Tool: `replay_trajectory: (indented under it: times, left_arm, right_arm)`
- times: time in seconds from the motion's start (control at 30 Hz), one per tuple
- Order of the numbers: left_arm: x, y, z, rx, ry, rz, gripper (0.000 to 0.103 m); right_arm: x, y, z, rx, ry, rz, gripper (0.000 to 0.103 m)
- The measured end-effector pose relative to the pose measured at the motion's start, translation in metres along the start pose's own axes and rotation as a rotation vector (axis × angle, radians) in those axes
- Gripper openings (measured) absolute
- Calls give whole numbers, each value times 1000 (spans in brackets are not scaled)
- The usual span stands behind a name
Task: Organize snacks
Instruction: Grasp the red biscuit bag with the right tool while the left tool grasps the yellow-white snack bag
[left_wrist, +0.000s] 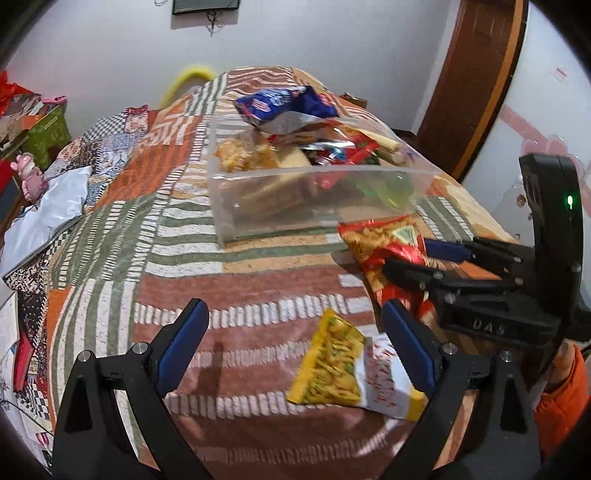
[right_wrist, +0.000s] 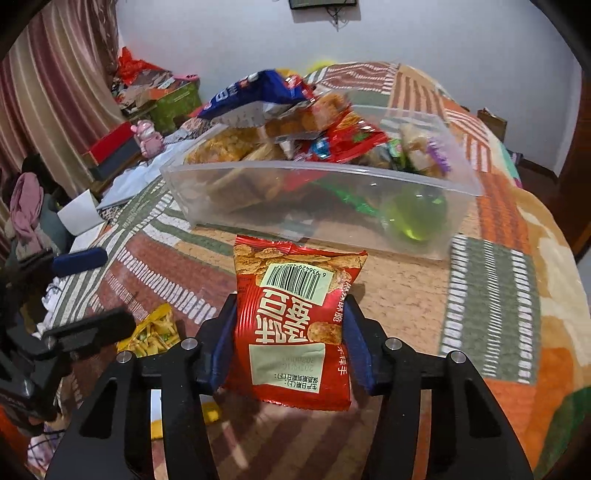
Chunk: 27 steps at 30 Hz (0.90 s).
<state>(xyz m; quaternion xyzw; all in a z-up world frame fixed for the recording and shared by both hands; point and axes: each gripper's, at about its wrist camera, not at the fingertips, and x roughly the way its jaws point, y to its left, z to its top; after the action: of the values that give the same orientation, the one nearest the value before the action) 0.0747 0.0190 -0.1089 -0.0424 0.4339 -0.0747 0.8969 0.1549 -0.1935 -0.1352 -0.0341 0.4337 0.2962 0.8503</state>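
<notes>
A clear plastic bin (left_wrist: 258, 218) (right_wrist: 295, 206) full of snack packets stands on the quilted bed, with a blue bag (left_wrist: 284, 107) (right_wrist: 255, 96) on top. My right gripper (right_wrist: 290, 332) (left_wrist: 410, 258) is shut on a red snack packet (right_wrist: 295, 325) (left_wrist: 380, 247) and holds it above the bed just in front of the bin. My left gripper (left_wrist: 295, 332) is open and empty, above a yellow and white snack packet (left_wrist: 343, 369) (right_wrist: 153, 332) lying on the quilt.
The patchwork quilt (left_wrist: 184, 240) covers the bed. A white pillow (left_wrist: 51, 210), a pink toy (left_wrist: 27, 173) and boxes (left_wrist: 40, 125) lie to the left. A brown door frame (left_wrist: 476, 81) is at the right. Curtains (right_wrist: 55, 92) hang at far left.
</notes>
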Motion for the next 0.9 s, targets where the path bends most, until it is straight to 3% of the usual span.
replay_trajectory:
  times: [0.5, 0.77, 0.9]
  left_arm:
    - [12, -43, -26, 65, 137, -118, 96]
    - [30, -38, -33, 30, 169, -82, 97]
    - [31, -29, -31, 4, 141, -44, 68]
  right_arm:
    - [-48, -25, 4, 66, -112, -17, 50]
    - [-59, -30, 6, 73, -145, -13, 50]
    - [-60, -32, 7, 71, -149, -8, 50]
